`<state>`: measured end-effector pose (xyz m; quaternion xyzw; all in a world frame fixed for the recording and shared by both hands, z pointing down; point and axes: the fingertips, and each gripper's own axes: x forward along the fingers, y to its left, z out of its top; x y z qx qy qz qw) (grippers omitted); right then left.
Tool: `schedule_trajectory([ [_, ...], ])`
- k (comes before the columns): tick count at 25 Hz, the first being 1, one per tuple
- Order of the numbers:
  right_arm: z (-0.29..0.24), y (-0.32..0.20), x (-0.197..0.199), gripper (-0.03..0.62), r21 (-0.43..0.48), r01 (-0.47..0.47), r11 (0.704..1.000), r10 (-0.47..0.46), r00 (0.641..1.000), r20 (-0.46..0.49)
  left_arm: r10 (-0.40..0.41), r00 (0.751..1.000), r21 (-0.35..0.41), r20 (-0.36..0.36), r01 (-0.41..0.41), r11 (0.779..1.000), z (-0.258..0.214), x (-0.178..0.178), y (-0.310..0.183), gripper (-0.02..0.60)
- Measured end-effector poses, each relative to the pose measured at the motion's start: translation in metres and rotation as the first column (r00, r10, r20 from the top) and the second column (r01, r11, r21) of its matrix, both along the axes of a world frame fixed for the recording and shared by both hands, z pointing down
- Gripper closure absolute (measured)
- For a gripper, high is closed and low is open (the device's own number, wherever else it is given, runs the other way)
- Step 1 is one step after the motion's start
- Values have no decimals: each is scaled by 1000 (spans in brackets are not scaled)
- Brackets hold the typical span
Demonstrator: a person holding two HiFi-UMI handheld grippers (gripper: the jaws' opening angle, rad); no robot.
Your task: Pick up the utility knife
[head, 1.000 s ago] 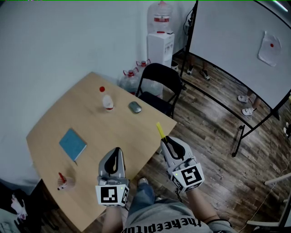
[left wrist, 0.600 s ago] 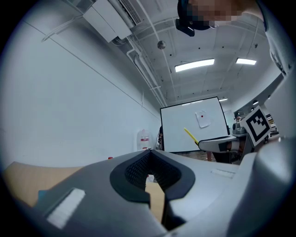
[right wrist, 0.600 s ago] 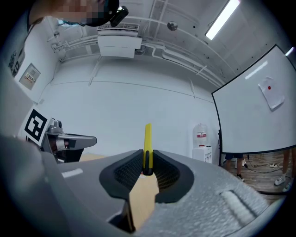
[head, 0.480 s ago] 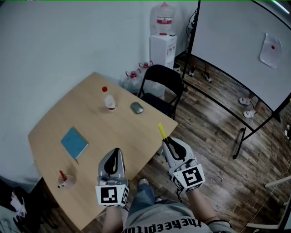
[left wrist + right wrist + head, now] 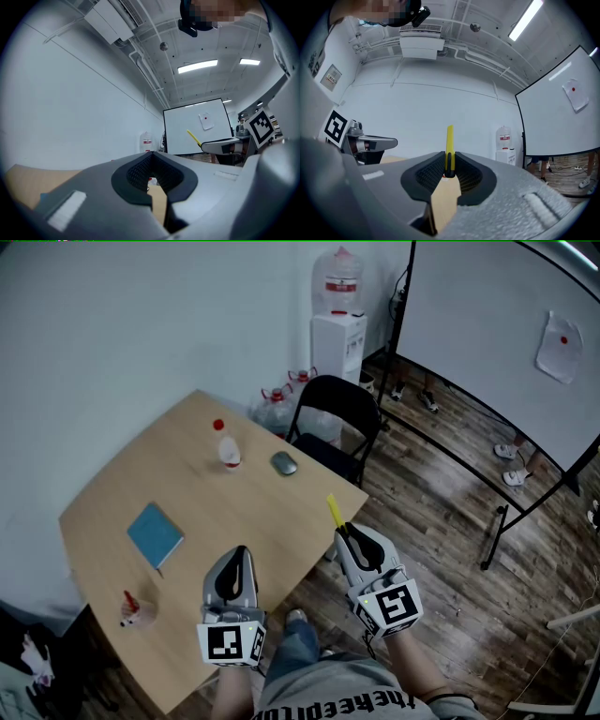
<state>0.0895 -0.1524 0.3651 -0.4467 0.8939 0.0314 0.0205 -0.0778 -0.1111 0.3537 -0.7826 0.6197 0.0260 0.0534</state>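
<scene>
Grip on the utility knife [image 5: 332,510] — right gripper [image 5: 345,529] had it

Its jaws were clamped on the yellow utility knife, which poked out past them, up off the table [image 5: 187,474] by its near edge. The left gripper [image 5: 239,551] hung beside it over the wood — jaws together, nothing in them. A blue notebook [image 5: 155,534], bottle [image 5: 227,452] and mouse [image 5: 283,463] sat further out.

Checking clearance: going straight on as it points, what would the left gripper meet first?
Probably the clear plastic bottle with a red cap, though it might pass above it.
</scene>
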Motion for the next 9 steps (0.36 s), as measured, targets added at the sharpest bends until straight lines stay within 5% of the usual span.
schedule_trajectory([
  [9,-2,-2,-3,528,6,-4,1000,4,1000,-5,3,1000,-4,1,-3,1000,1,-2,-2,561],
])
